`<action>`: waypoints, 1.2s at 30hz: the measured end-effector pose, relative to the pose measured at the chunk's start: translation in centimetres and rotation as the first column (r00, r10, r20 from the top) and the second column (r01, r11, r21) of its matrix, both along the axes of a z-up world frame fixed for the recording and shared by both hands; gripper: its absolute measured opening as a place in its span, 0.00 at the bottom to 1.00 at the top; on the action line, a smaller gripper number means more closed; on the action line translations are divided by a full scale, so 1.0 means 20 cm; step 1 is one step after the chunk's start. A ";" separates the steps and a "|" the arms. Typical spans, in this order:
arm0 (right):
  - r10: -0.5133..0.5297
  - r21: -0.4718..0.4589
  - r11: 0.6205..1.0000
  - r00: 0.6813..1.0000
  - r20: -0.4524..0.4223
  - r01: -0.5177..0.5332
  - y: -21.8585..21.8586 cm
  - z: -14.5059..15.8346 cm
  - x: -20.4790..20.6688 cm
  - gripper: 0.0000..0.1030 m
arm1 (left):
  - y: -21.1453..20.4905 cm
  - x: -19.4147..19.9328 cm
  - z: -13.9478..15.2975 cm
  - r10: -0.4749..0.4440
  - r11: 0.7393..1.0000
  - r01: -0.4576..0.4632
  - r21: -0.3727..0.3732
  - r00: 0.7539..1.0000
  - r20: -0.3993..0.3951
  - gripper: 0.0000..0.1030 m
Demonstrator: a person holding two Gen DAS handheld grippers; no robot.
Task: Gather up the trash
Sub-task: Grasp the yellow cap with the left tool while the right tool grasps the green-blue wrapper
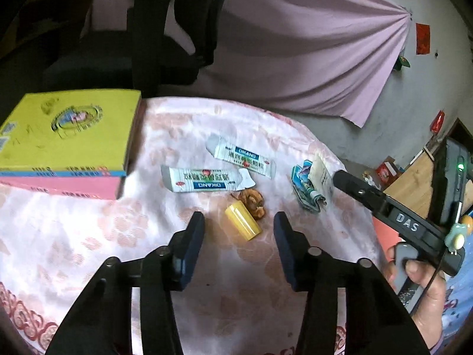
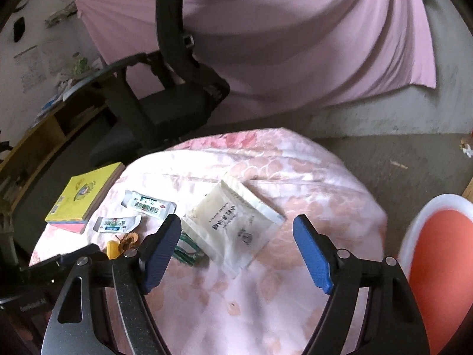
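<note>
Floral tablecloth (image 1: 88, 236): left gripper (image 1: 239, 227) part open around yellow tube (image 1: 243, 221), not gripping; right gripper (image 2: 236, 230) wide, empty, over white packet (image 2: 233, 222) mid-table

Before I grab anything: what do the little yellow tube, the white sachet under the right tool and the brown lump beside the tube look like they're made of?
Yellow tube: seems smooth, glossy plastic; it has a sheen and holds a rigid round shape.
White sachet: looks like thin film or coated paper, flat with sealed edges, printed text and creases.
Brown lump: probably dried peel or other organic scrap; wrinkled, curled and matte, too blurred to be sure.
</note>
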State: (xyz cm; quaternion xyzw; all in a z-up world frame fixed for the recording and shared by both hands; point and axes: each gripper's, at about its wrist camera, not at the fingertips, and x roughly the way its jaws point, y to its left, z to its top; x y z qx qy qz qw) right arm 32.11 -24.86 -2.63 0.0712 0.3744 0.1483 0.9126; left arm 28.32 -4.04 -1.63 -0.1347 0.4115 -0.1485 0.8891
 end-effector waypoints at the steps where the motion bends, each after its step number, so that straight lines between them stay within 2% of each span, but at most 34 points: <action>1: 0.006 -0.002 1.000 1.000 -0.013 -0.006 0.01 -0.01 0.02 0.75 | 0.00 0.00 0.00 -0.001 1.000 0.001 0.000 1.000 -0.004 0.37; 4: 0.027 0.014 1.000 0.999 -0.048 -0.026 0.04 -0.03 0.06 0.76 | -0.02 0.01 -0.01 -0.008 1.000 0.008 0.014 1.000 -0.018 0.30; 9: 0.046 0.027 0.999 0.995 -0.085 -0.043 0.08 -0.05 0.09 0.76 | -0.02 0.05 -0.03 0.001 1.000 -0.001 0.022 0.999 -0.038 0.11; 19: 0.029 0.009 1.000 0.994 -0.103 -0.028 0.07 -0.07 0.09 0.72 | 0.01 0.03 -0.03 0.012 1.000 -0.012 0.004 1.000 -0.026 0.11; 25: 0.046 0.034 0.999 0.994 -0.100 -0.043 0.06 -0.07 0.08 0.64 | 0.07 -0.01 -0.01 0.033 0.999 -0.033 -0.022 0.999 -0.013 0.11; 27: 0.055 0.036 0.998 0.994 -0.095 -0.051 0.07 -0.06 0.07 0.56 | 0.08 -0.02 0.00 0.040 0.999 -0.040 -0.036 0.999 -0.001 0.11; 32: 0.061 0.053 0.997 0.995 -0.081 -0.056 0.06 -0.05 0.03 0.46 | 0.11 -0.05 0.02 0.050 0.998 -0.049 -0.042 0.998 0.032 0.11; 36: 0.045 0.044 0.998 0.997 -0.058 -0.043 0.04 -0.03 -0.01 0.31 | 0.12 -0.05 0.02 0.051 0.998 -0.050 -0.044 0.998 0.029 0.11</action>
